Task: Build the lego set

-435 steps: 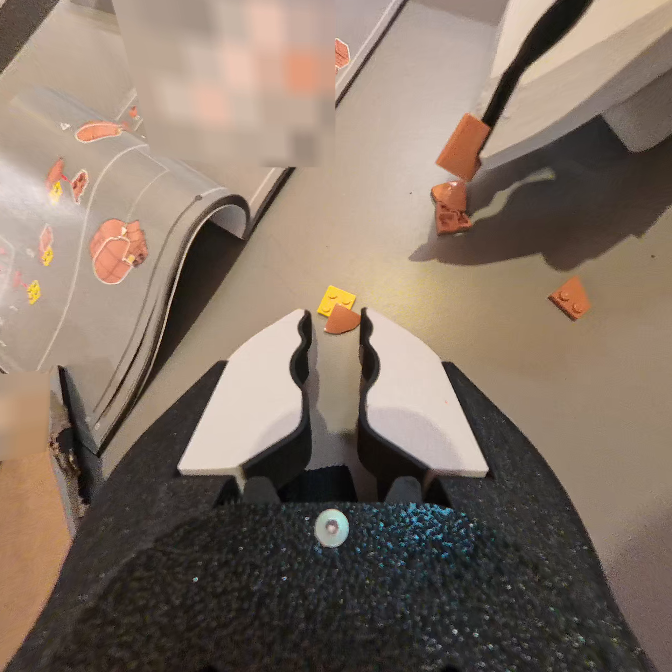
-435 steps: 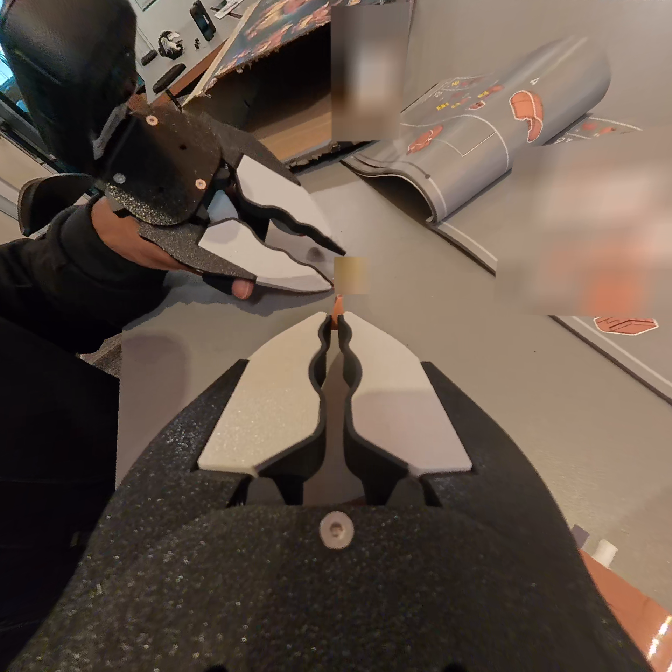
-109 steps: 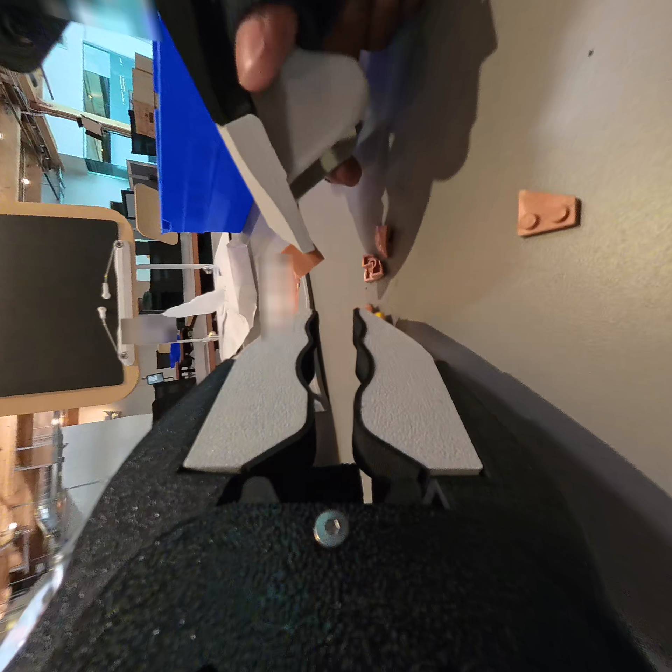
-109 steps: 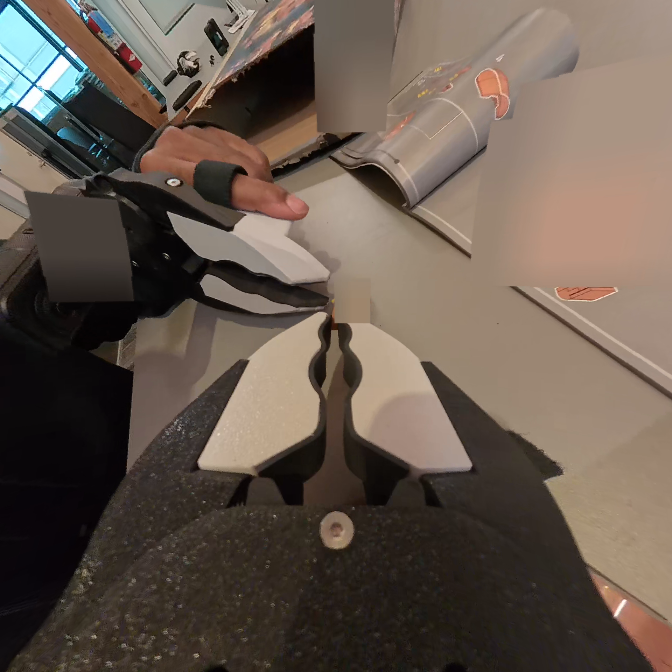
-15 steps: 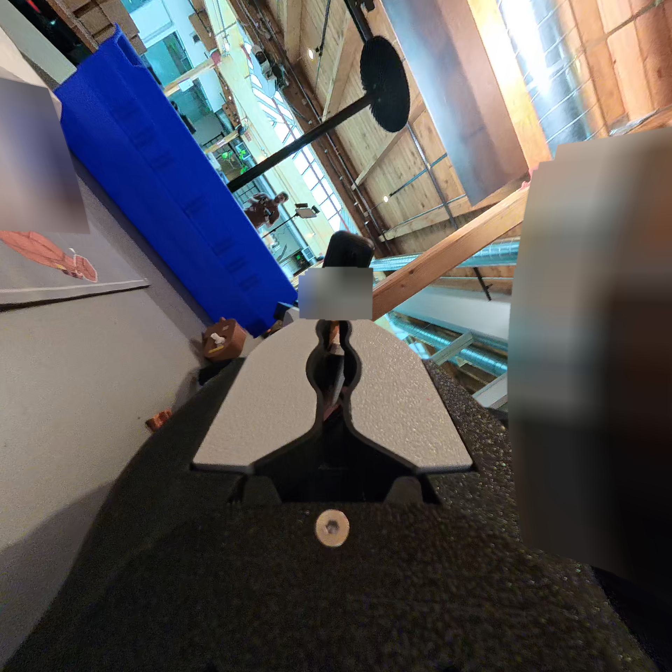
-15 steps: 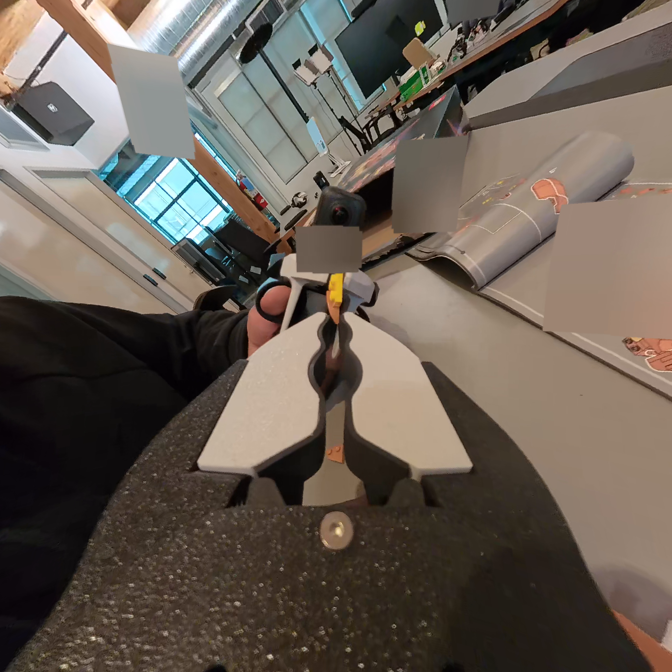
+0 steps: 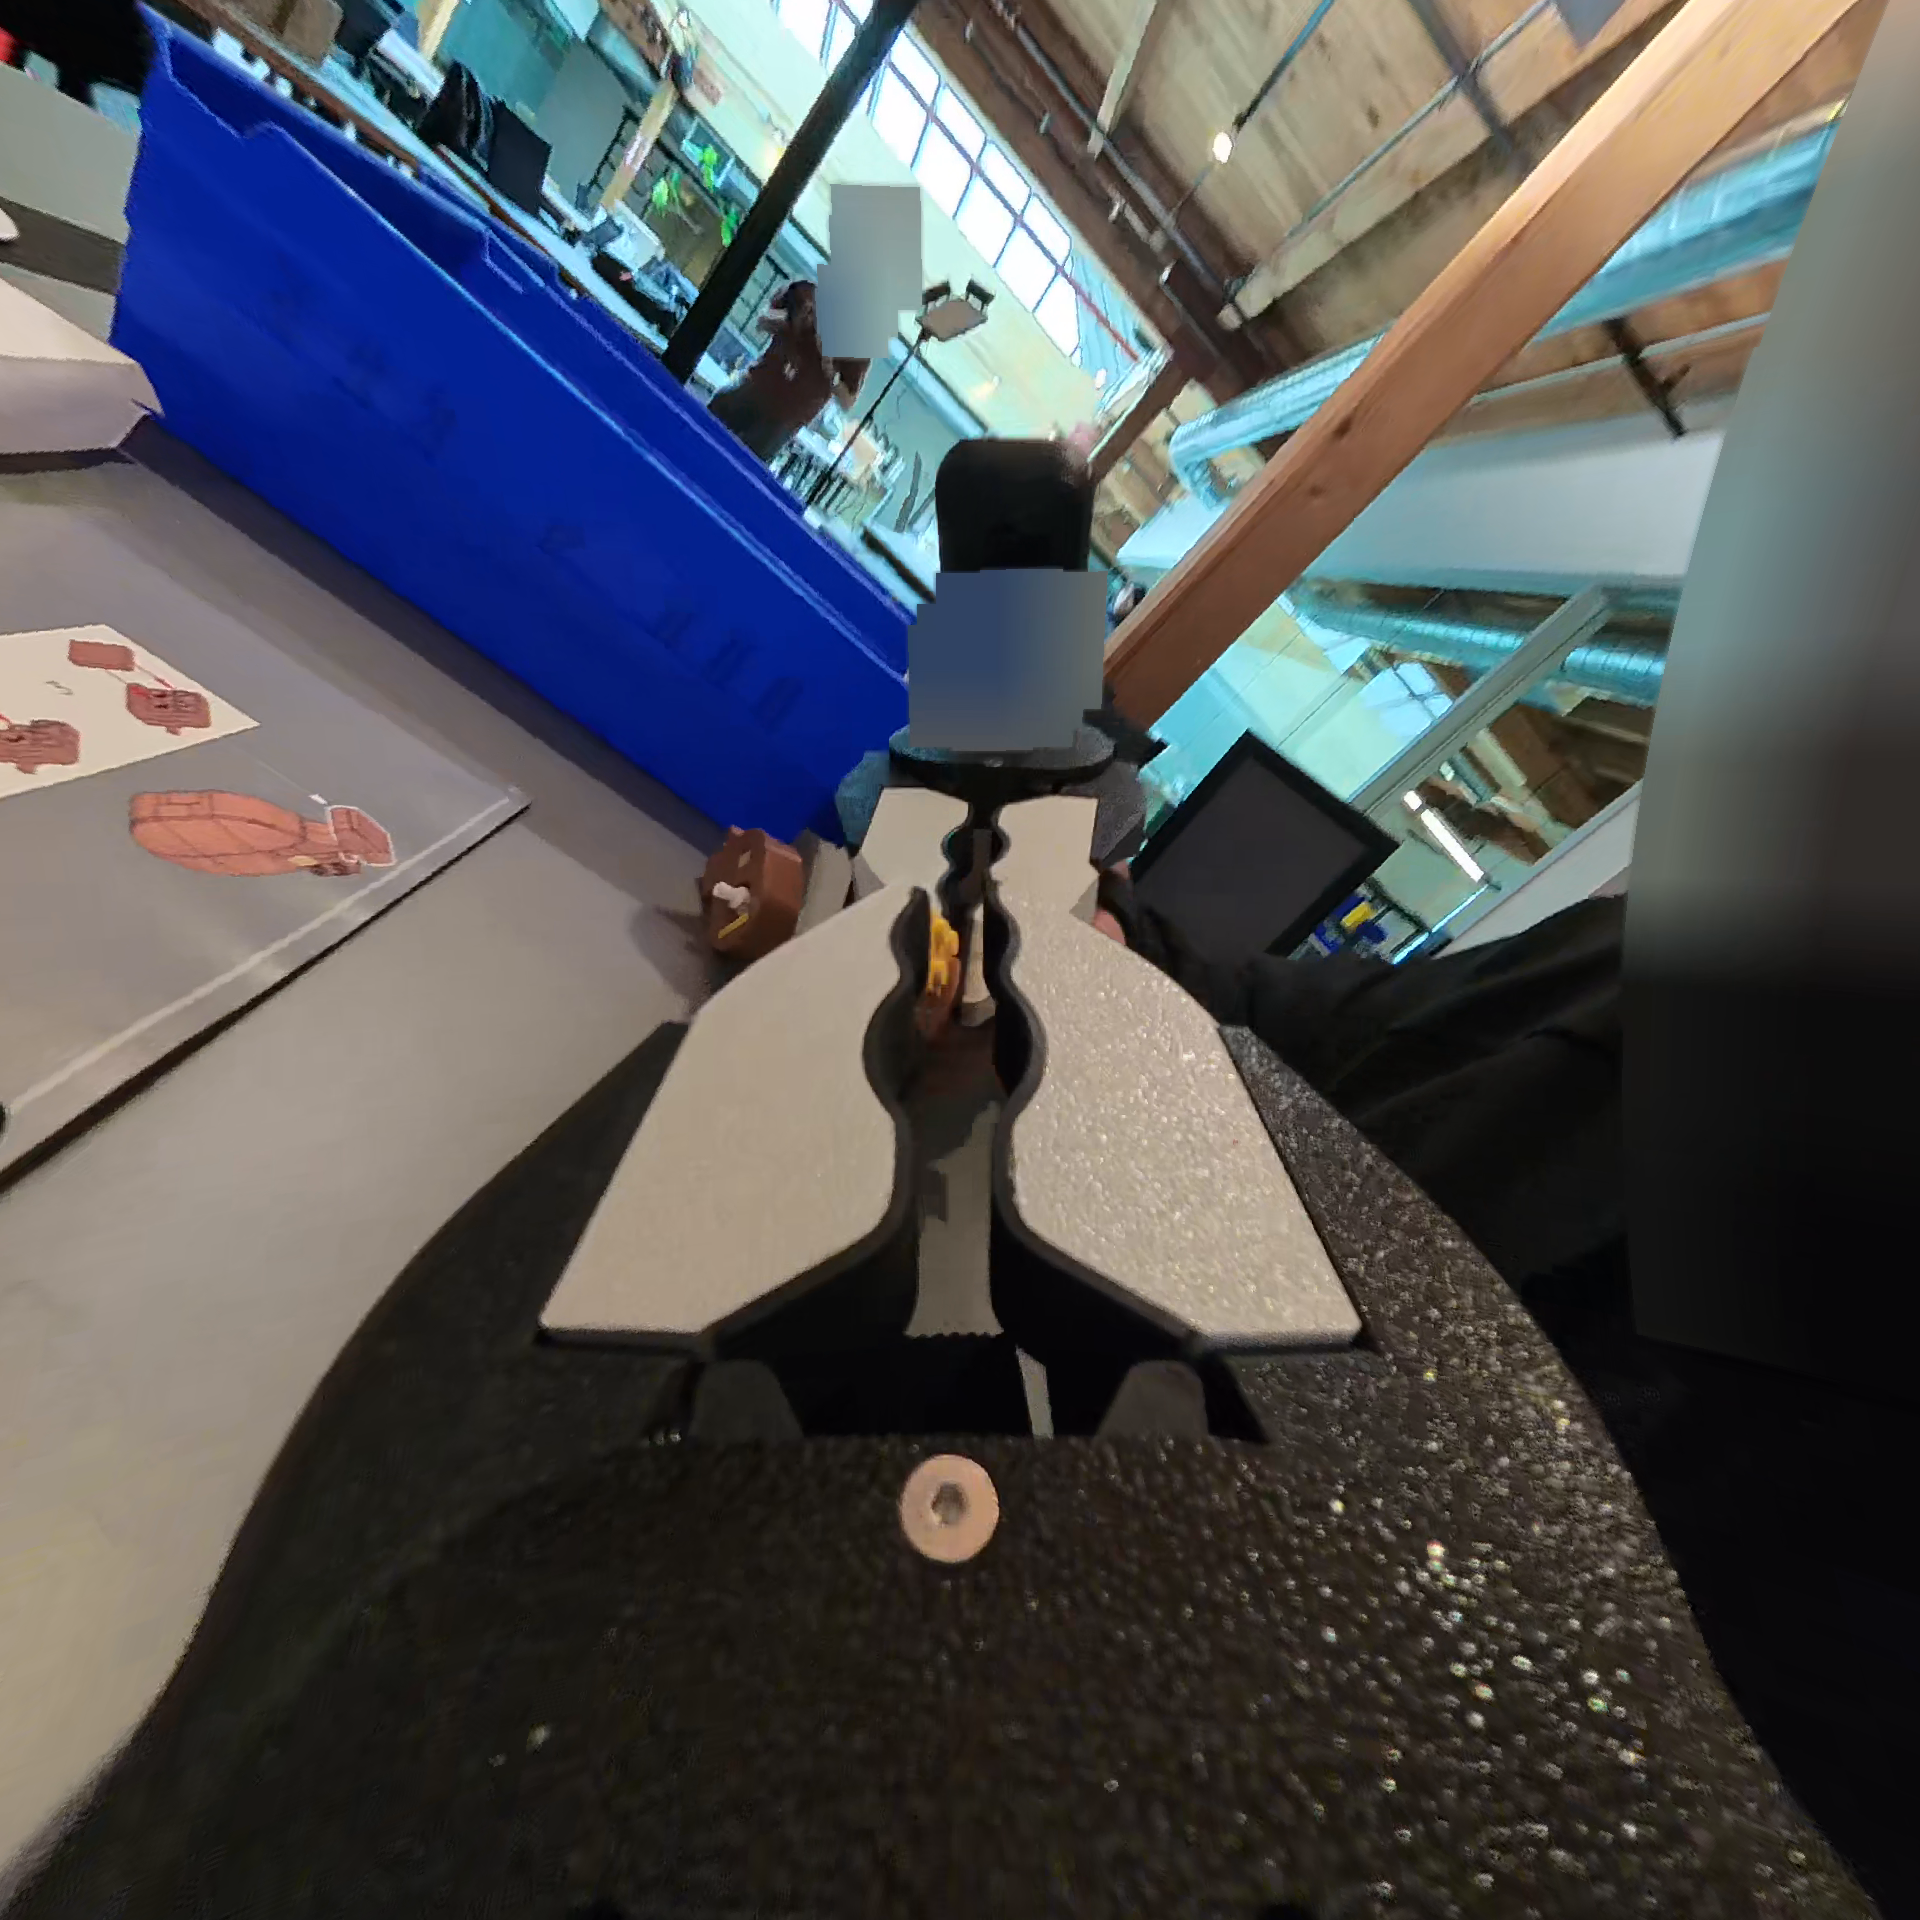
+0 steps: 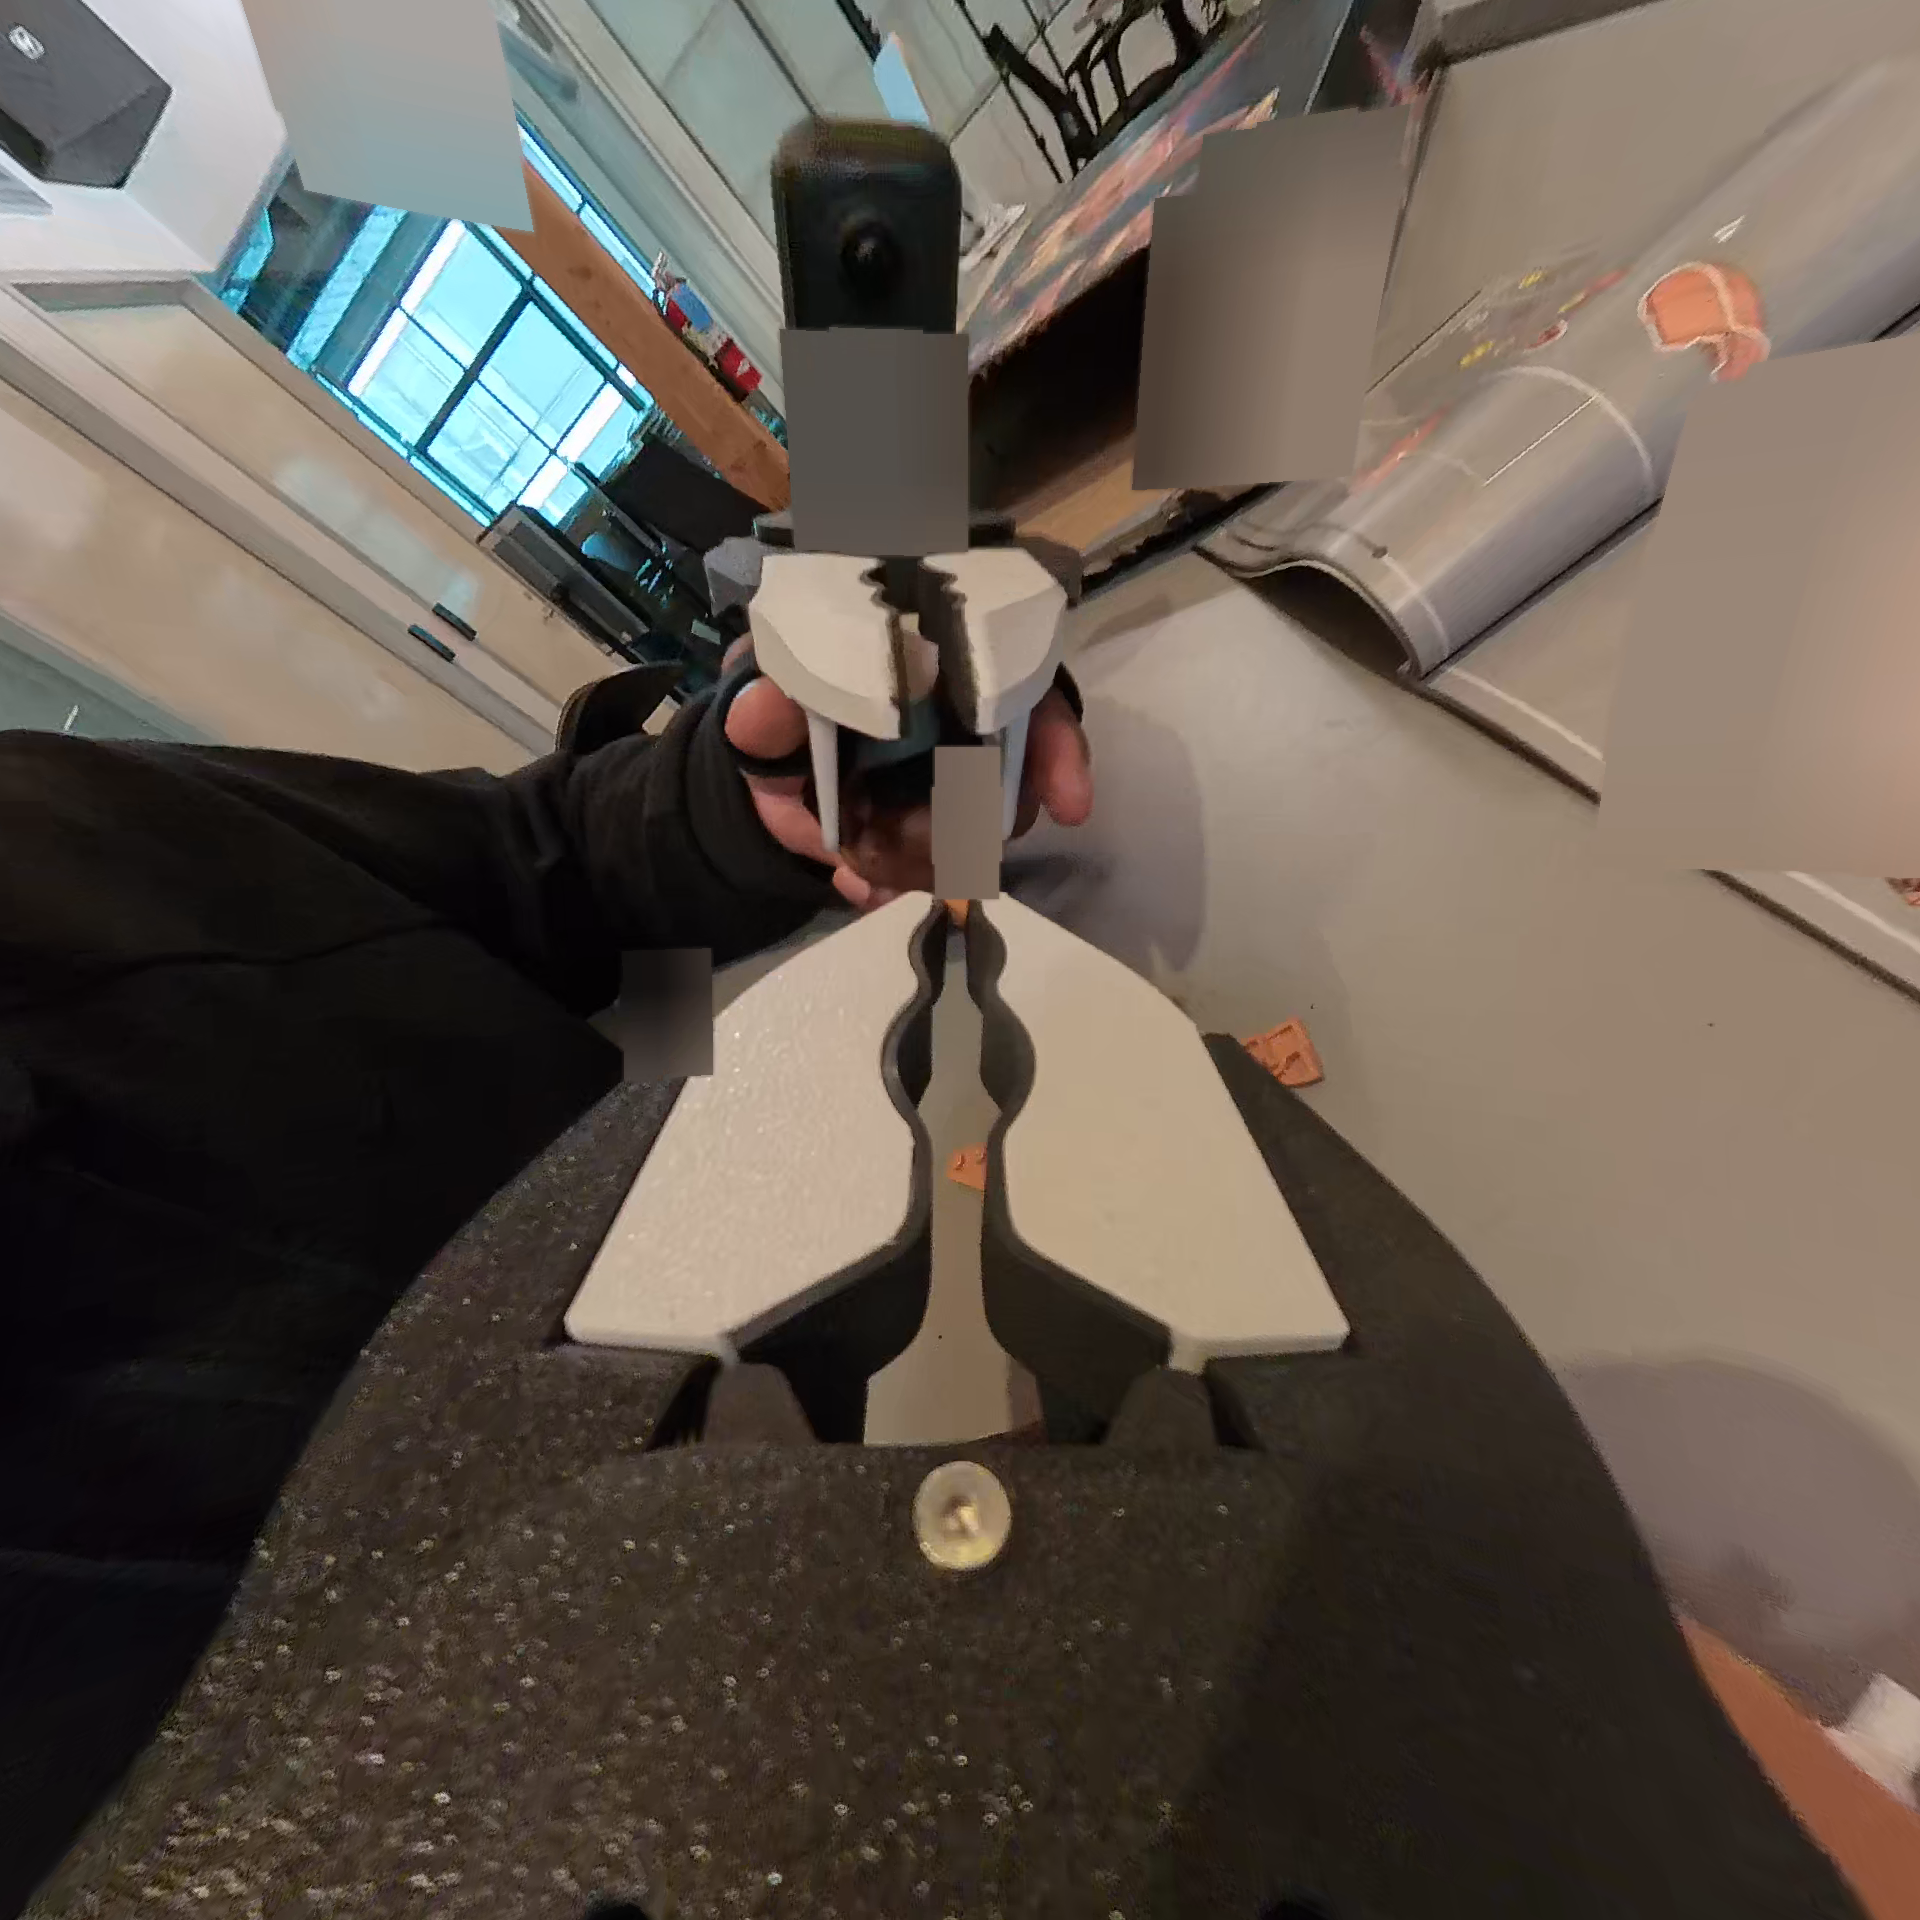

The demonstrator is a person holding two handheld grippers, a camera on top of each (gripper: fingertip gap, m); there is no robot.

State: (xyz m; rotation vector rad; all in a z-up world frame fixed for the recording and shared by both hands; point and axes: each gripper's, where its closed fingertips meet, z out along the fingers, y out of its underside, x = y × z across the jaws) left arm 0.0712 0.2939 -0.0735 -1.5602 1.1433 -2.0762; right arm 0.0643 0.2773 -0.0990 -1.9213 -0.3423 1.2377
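A grey table [image 8: 1455, 1039] carries a blue bin [image 7: 436, 416] and an open instruction booklet [image 8: 1507, 499]. Above it the two grippers face each other tip to tip. The left gripper [image 7: 951, 935] has its jaws slightly parted, a small yellow-and-brown brick piece [image 7: 940, 971] against its left finger. The right gripper [image 8: 956, 914] is pinched narrow on a sliver of orange brick [image 8: 958, 912]. Loose orange bricks [image 8: 1288, 1049] lie on the table below.
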